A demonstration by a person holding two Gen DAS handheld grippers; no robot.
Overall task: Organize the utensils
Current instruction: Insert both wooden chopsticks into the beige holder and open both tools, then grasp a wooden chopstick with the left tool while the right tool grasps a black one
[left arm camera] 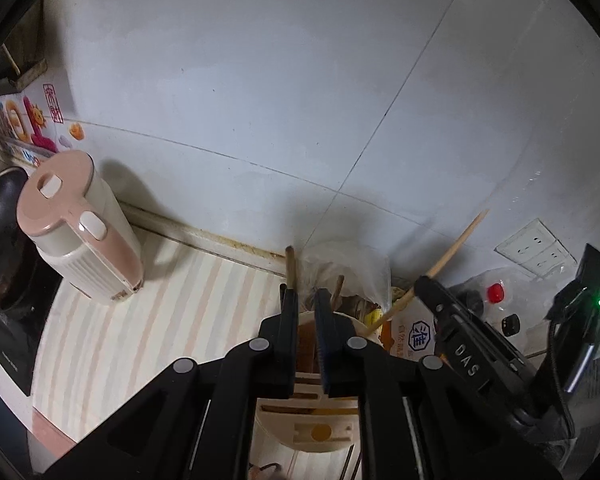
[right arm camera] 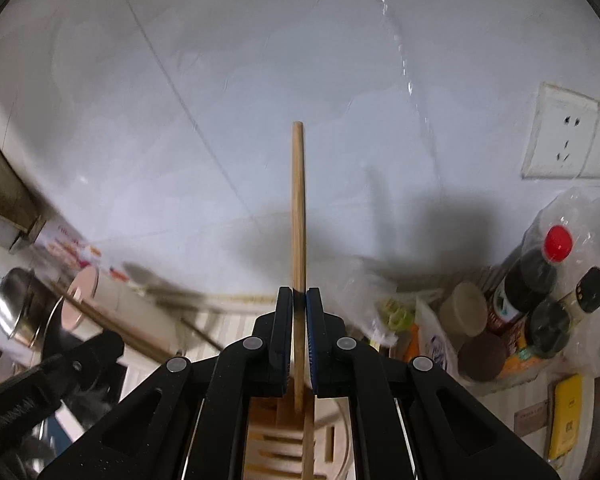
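Observation:
My left gripper (left arm camera: 305, 294) hovers over a round wooden utensil holder (left arm camera: 312, 420) with slots. A dark brown wooden stick (left arm camera: 291, 266) rises along its left finger; the jaws stand a little apart and I cannot tell whether they pinch it. A second dark stick (left arm camera: 337, 292) stands just behind. My right gripper (right arm camera: 299, 300) is shut on a light wooden chopstick (right arm camera: 298, 200) that points up and runs down toward the holder (right arm camera: 276, 440). In the left wrist view the right gripper (left arm camera: 424, 284) shows at right with the chopstick (left arm camera: 456, 246) slanting up.
A pink and cream kettle (left arm camera: 80, 228) stands at left beside a black pan (left arm camera: 0, 232). Plastic bags, a red-capped sauce bottle (right arm camera: 536, 276), jars (right arm camera: 462, 308) and a yellow pack (right arm camera: 566, 416) crowd the right. Wall sockets (right arm camera: 572, 136) sit on the tiled wall.

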